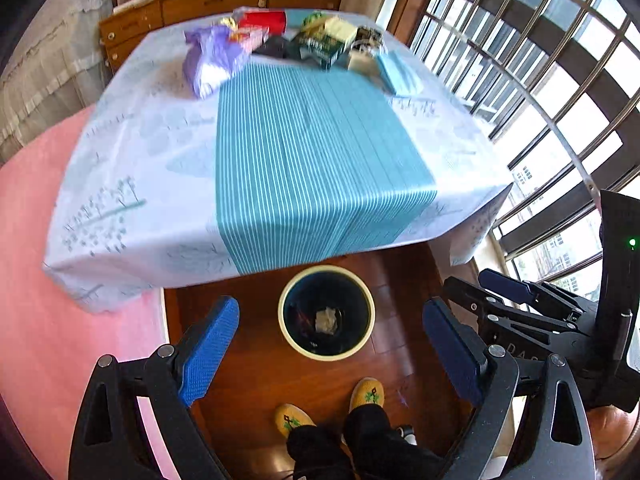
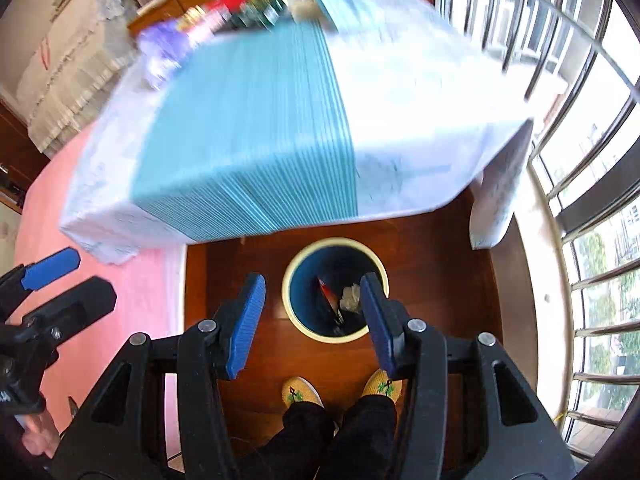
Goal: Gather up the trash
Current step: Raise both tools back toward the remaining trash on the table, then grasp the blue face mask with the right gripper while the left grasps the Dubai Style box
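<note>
A round bin (image 1: 327, 354) with a cream rim and dark blue inside stands on the wooden floor in front of the table; it also shows in the right wrist view (image 2: 294, 276). Crumpled paper (image 1: 326, 320) and a red wrapper (image 2: 326, 292) lie inside it. My left gripper (image 1: 330, 322) is open and empty, held above the bin. My right gripper (image 2: 312, 292) is open and empty, also above the bin. The right gripper shows at the right of the left wrist view (image 1: 516, 292).
A table under a white cloth with a teal striped runner (image 1: 304, 160) holds a purple bag (image 1: 208, 60), boxes and packets (image 1: 320, 40) at its far end. A pink rug (image 1: 36, 280) lies left. Window bars (image 1: 540, 80) are right. My slippers (image 1: 366, 394) stand near the bin.
</note>
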`<state>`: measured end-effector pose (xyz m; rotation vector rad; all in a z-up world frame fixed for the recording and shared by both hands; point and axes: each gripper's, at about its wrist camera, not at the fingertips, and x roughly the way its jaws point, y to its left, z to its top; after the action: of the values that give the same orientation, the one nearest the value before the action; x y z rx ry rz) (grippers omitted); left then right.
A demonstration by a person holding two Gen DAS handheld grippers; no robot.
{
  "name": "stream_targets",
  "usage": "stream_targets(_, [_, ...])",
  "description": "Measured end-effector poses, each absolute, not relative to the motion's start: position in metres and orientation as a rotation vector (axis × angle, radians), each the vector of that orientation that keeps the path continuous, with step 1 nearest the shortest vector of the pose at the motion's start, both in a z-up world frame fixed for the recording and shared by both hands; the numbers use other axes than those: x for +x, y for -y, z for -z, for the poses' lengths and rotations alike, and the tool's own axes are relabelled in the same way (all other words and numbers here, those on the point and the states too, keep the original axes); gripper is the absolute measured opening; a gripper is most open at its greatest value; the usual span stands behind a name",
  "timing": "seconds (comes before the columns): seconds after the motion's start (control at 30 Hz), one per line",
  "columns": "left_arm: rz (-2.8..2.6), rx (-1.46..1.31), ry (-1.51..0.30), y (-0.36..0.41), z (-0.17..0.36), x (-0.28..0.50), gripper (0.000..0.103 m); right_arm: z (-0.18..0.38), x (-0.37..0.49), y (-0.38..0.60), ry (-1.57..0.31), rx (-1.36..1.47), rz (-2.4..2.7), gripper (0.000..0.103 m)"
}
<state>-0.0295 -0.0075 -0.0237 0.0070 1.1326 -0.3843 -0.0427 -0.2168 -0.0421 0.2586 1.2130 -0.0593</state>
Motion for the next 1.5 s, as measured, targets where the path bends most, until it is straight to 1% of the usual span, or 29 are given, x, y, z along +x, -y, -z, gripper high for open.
stream_targets(0.1, [0.383,0.005,-1.069,-0.002,-0.027,-0.033,0.094,-0.01,-0.044,0.205,-1.151,0.23,0.045,0.047])
stream_targets(0.3, [0.371,-0.016,-0.964,-0.027,-0.107,-0.025,0.094,-0.097,-0.045,0.189,-1.023,0.203,0.045,0.047])
stream_targets(0.43, [0.363,0.004,-0.907,-0.039,-0.144,-0.017,0.094,-0.134,-0.044,0.189,-0.957,0.202,0.059,0.047])
stream_targets(0.57, [0.339,0.006,-0.879,-0.044,-0.165,-0.004,0.094,-0.152,-0.044,0.193,-0.922,0.205,0.069,0.046])
stream_targets(0.83, [0.309,0.031,-0.88,-0.023,-0.164,0.046,0.094,-0.143,-0.018,0.225,-0.902,0.206,0.086,0.046])
stream_targets(1.07, [0.296,0.073,-0.908,0.025,-0.153,0.116,0.094,-0.114,0.046,0.27,-0.937,0.205,0.062,0.046])
stream_targets(1.27, [0.29,0.133,-0.97,0.087,-0.119,0.204,0.094,-0.068,0.13,0.314,-0.994,0.194,0.01,0.046])
stream_targets(1.5, [0.28,0.223,-1.067,0.15,-0.051,0.315,0.094,0.004,0.243,0.355,-1.088,0.165,-0.07,0.046])
